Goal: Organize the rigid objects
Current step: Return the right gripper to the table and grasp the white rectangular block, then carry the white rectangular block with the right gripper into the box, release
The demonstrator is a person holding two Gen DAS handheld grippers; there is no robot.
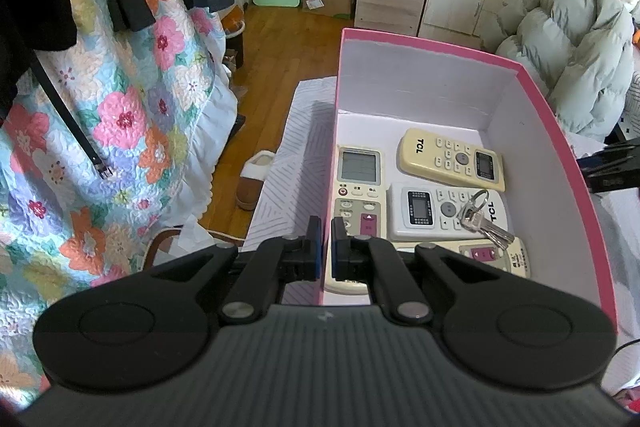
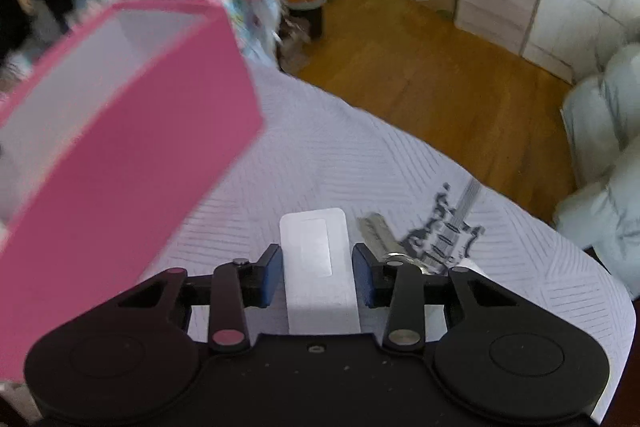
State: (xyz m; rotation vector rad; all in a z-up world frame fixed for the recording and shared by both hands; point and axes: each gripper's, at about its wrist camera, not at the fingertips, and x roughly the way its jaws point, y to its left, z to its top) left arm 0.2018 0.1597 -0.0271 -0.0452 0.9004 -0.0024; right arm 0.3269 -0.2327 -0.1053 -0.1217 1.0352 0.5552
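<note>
While left fingers (image 1: 316, 247) pinch box wall (image 1: 329, 163).

The box (image 1: 560, 155) is pink outside and white inside. In it lie a cream remote (image 1: 450, 159) and a white remote (image 1: 444, 213). The quilt (image 1: 120, 115) is flowered in pink, orange and blue; the bedspread (image 2: 360, 163) is white with grey chevrons.

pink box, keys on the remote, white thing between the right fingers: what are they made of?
Pink box: likely cardboard, matte pink outside, white inside; thin straight walls, crisp folded corners.
Keys: metal, shiny silver, on a split ring.
White object between the right gripper fingers: probably smooth matte plastic with rounded corners; blur leaves it open.
</note>
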